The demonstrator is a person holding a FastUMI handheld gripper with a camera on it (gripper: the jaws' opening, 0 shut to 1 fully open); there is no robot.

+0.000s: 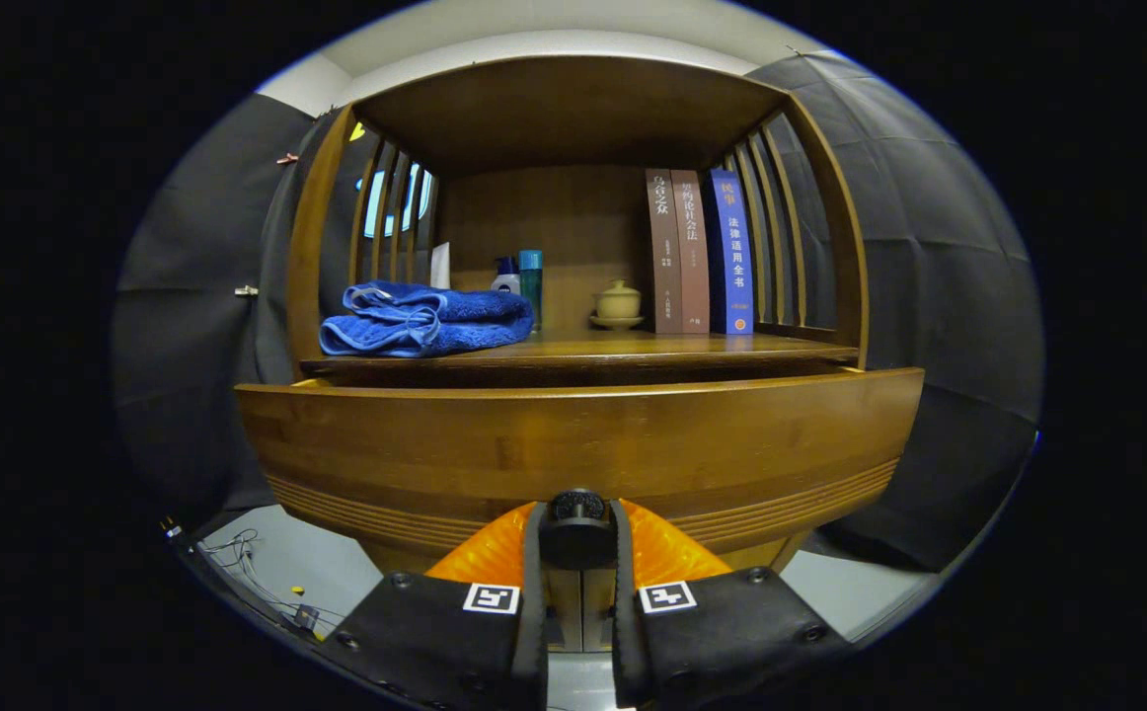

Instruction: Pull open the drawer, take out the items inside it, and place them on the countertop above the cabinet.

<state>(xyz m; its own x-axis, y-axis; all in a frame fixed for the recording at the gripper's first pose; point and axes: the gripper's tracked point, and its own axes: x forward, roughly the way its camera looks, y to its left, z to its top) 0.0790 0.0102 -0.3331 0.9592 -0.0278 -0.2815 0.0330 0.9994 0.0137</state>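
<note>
The wooden drawer [573, 449] stands pulled out from the cabinet, its curved front panel facing me and hiding whatever lies inside. A round black knob [576, 533] sits low on the drawer front. My gripper [576, 541] is shut on that knob, with an orange finger [490, 553] pressing each side of it. Above the drawer runs the countertop [633, 348], a wooden shelf inside an open cabinet frame. A folded blue towel [425, 321] lies on the countertop's left part.
At the back of the countertop stand two small bottles [522, 279], a lidded ceramic cup on a saucer [618, 301] and three upright books [699, 252] to the right. Slatted wooden sides close in the shelf. Cables [258, 573] lie on the floor lower left.
</note>
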